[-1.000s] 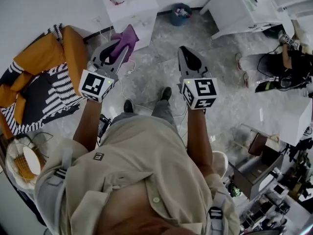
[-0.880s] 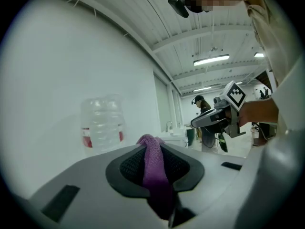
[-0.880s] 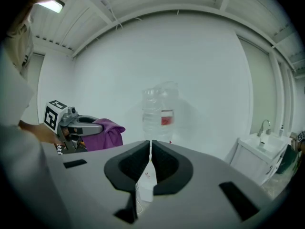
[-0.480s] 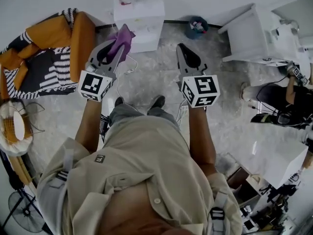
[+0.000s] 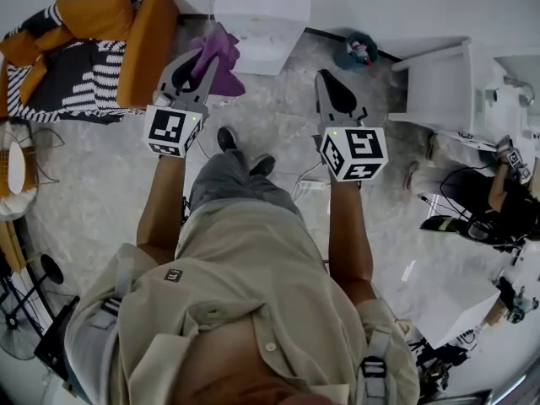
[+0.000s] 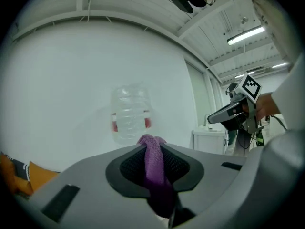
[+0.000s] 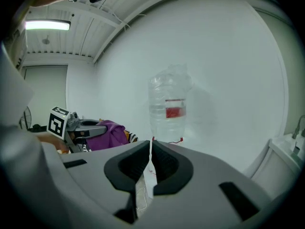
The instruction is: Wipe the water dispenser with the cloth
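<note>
The white water dispenser [image 5: 261, 19] stands against the wall straight ahead of me. Its clear bottle with a red label shows in the left gripper view [image 6: 129, 114] and the right gripper view [image 7: 169, 106]. A purple cloth [image 5: 218, 57] hangs from my left gripper [image 5: 196, 64], just short of the dispenser's front left corner. In the left gripper view the gripper [image 6: 153, 144] is shut on the cloth [image 6: 155, 171]. My right gripper [image 5: 331, 91] is held level beside it, to the right of the dispenser. Its jaws [image 7: 150, 149] are shut with nothing between them.
An orange and striped sofa [image 5: 84, 40] lies left of the dispenser. A blue bin [image 5: 359, 51] and a white cabinet [image 5: 439, 83] sit to its right. A person [image 5: 489, 201] sits at the far right. A cable [image 5: 308, 180] runs across the floor by my feet.
I have stepped and turned toward the dispenser, which now sits centred ahead and closer to both grippers. The left gripper still holds the cloth and the right stays shut.
</note>
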A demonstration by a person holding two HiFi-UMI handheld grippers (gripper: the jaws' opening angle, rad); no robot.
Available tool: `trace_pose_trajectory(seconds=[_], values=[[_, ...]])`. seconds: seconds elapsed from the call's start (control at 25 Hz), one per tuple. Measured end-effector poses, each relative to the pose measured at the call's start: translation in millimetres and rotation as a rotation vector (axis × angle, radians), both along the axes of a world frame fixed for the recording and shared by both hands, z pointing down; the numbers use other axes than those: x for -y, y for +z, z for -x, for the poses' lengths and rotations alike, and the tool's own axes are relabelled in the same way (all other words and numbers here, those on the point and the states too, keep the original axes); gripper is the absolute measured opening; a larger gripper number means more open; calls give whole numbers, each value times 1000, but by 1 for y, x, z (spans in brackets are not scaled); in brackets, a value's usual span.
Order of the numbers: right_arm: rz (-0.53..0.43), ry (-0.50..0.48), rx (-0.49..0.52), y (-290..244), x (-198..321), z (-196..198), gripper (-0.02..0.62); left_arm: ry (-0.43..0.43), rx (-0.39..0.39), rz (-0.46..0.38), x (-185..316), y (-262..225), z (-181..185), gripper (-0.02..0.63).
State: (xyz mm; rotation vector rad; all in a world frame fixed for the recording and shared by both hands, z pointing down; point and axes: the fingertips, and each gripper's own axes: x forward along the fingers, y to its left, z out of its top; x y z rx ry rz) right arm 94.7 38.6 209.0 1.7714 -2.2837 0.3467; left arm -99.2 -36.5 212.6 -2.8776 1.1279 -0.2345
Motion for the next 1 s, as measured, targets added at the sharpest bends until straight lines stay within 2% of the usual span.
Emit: trace_pose_trajectory(seconds=[0.16,0.32,0.44,0.56,0.72,1.0], values=[[41,-3,4,26,28,4,28,-79,0,39,24,41,15,84],[60,0,-37,49,56,2,28,-147,1,58,60,78,24,84],[42,31,-66,60,79,-4,28,-189,-8,66,90,97,28,84],[-9,96,-108,64,101,-16,28,-229,23,48,116,114,34,84],[-41,173,-99,78,124,-36,28,-293,56,7,147,131,37,84],[51,105,-76,142,147,-56,28,-455,43,56,176,186,24,84]])
